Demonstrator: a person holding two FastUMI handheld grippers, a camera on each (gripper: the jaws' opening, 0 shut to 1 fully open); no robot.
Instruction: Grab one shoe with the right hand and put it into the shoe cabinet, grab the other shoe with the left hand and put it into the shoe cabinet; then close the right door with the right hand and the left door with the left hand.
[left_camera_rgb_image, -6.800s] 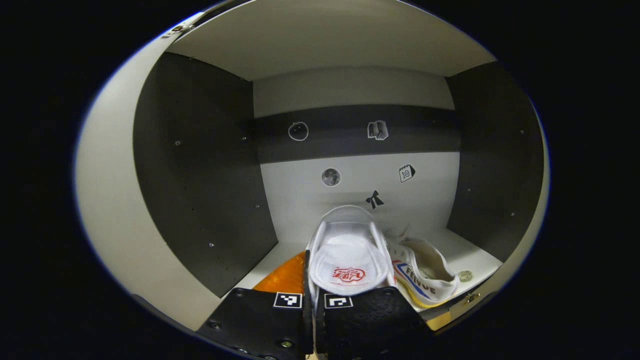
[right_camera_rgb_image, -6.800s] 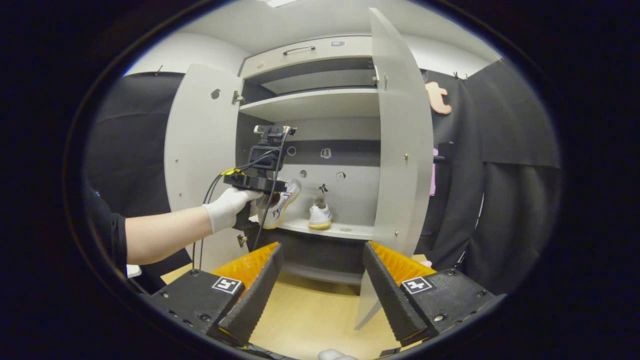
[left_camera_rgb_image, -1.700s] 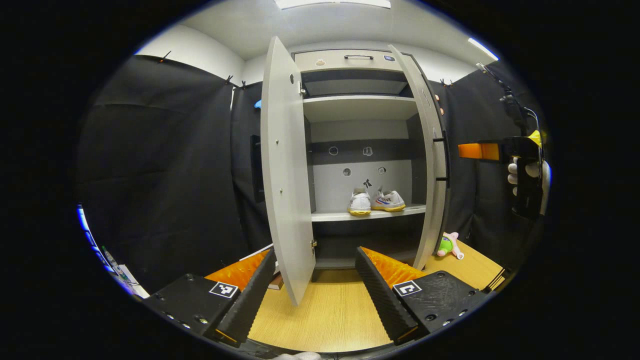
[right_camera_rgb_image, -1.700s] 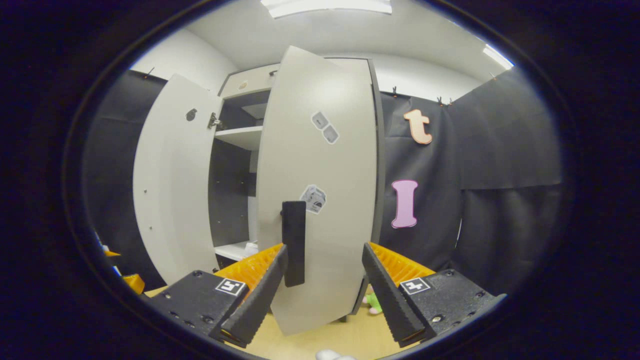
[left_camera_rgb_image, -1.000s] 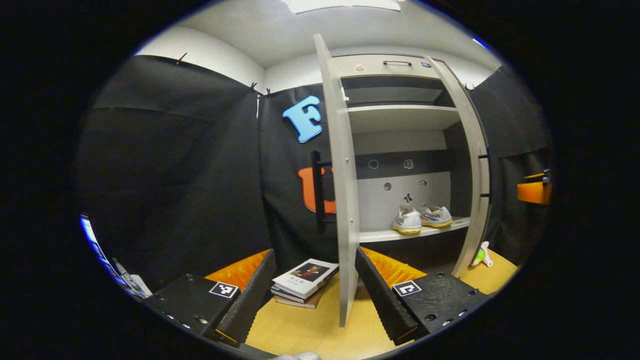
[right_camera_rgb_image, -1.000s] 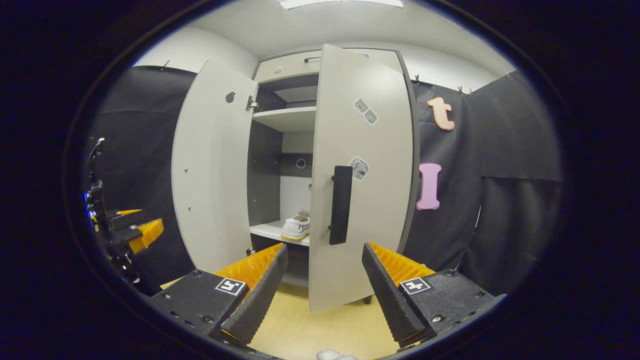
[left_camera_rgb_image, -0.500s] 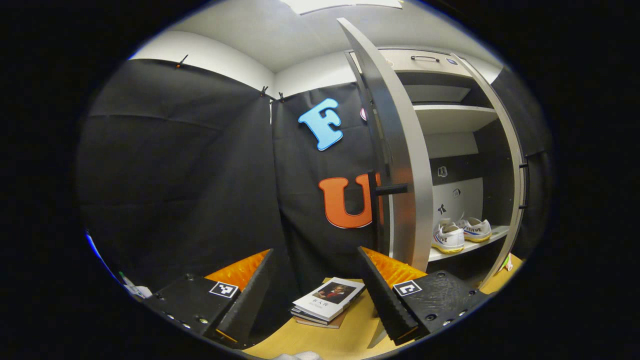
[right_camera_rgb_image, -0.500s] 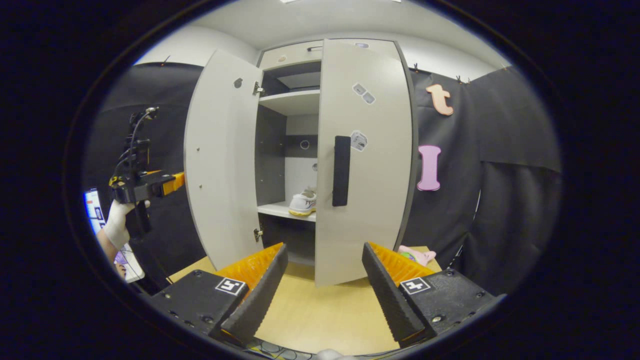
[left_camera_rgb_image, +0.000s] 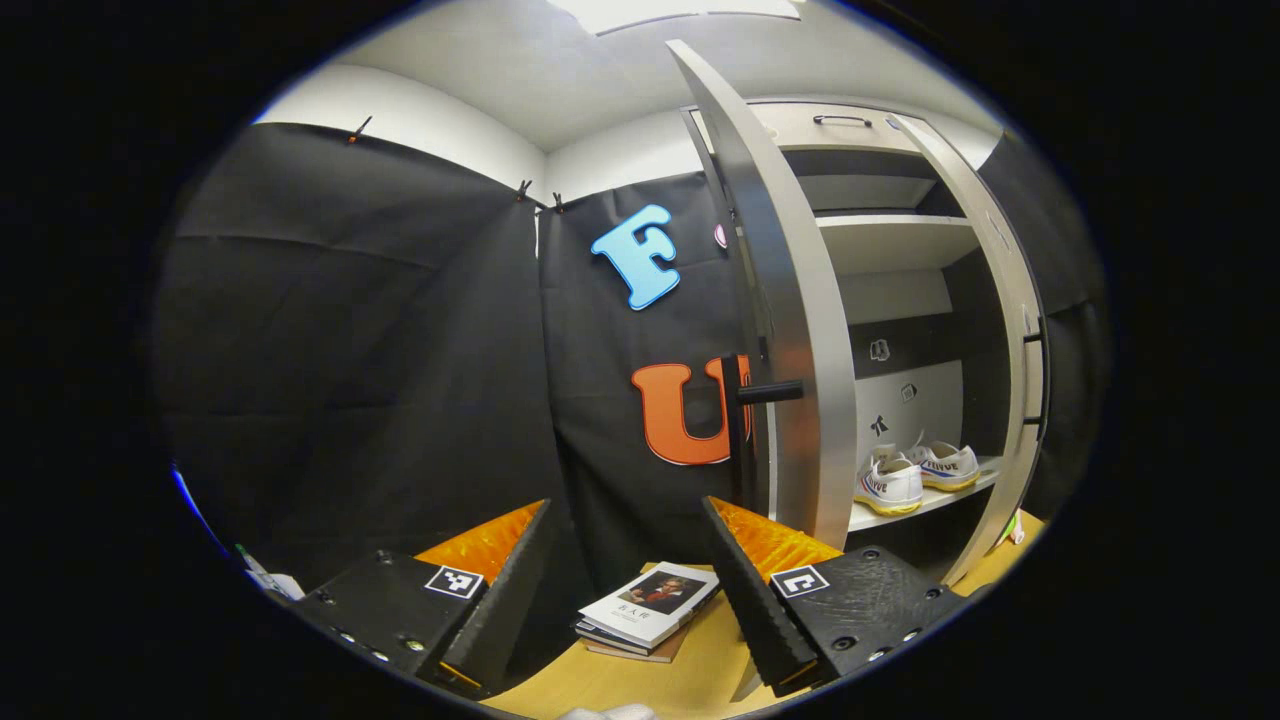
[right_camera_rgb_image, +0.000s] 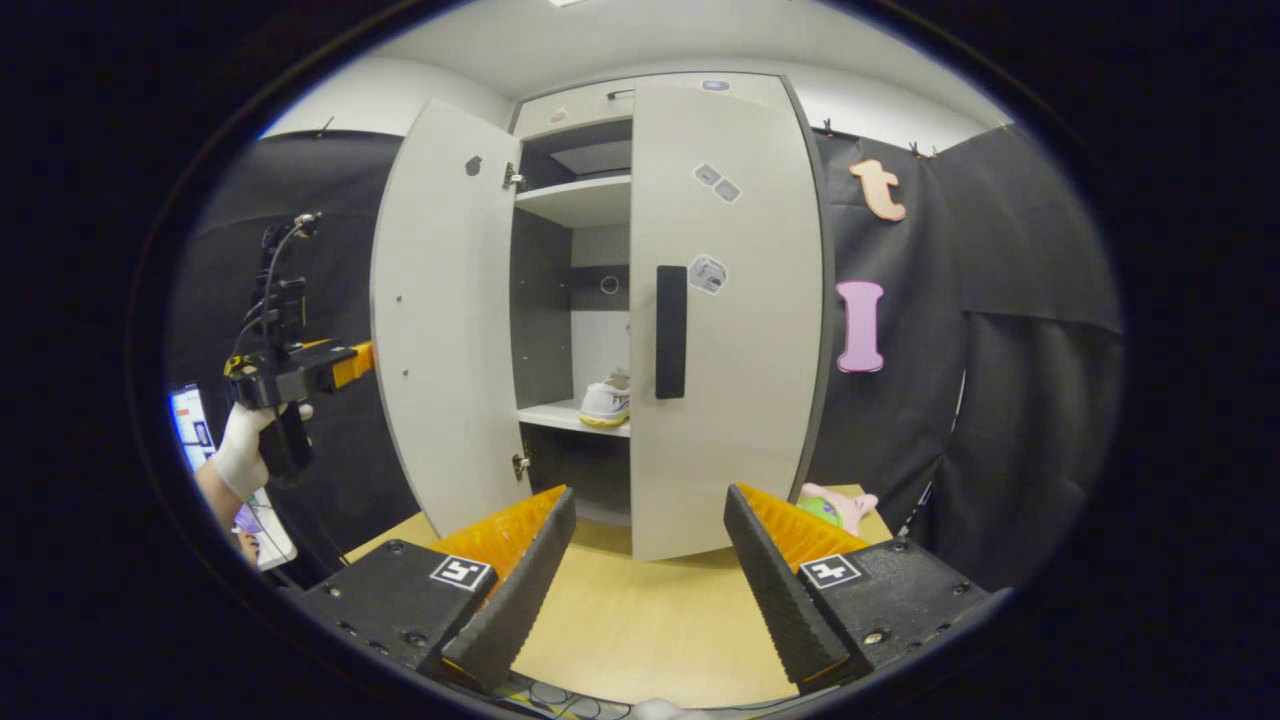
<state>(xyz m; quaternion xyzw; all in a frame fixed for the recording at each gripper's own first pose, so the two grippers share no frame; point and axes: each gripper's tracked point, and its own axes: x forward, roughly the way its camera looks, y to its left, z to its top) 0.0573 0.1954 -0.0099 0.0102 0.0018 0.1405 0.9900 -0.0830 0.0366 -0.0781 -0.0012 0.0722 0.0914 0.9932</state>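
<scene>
In the right gripper view the right claw (right_camera_rgb_image: 645, 560) hangs wide open with nothing between its fingers, held back from the shoe cabinet (right_camera_rgb_image: 600, 100) above the wooden bench (right_camera_rgb_image: 640, 625). The right door (right_camera_rgb_image: 725, 320) stands almost flush with the cabinet front, its dark handle (right_camera_rgb_image: 670, 332) facing out, while the left door (right_camera_rgb_image: 440, 310) is swung wide open. Through the gap one white shoe (right_camera_rgb_image: 606, 401) sits on the middle shelf (right_camera_rgb_image: 560, 415). A gloved hand (right_camera_rgb_image: 245, 450) holds the left claw (right_camera_rgb_image: 345, 365) out beyond the left door. In the left gripper view the left claw (left_camera_rgb_image: 625, 560) is also spread wide and empty, close behind the left door (left_camera_rgb_image: 790, 330) and its handle (left_camera_rgb_image: 740, 430). Both shoes (left_camera_rgb_image: 910, 475) rest side by side on the shelf. A small stack of books (left_camera_rgb_image: 645, 612) lies on the bench, and a soft toy (right_camera_rgb_image: 835, 508) lies beside the cabinet's right side.
</scene>
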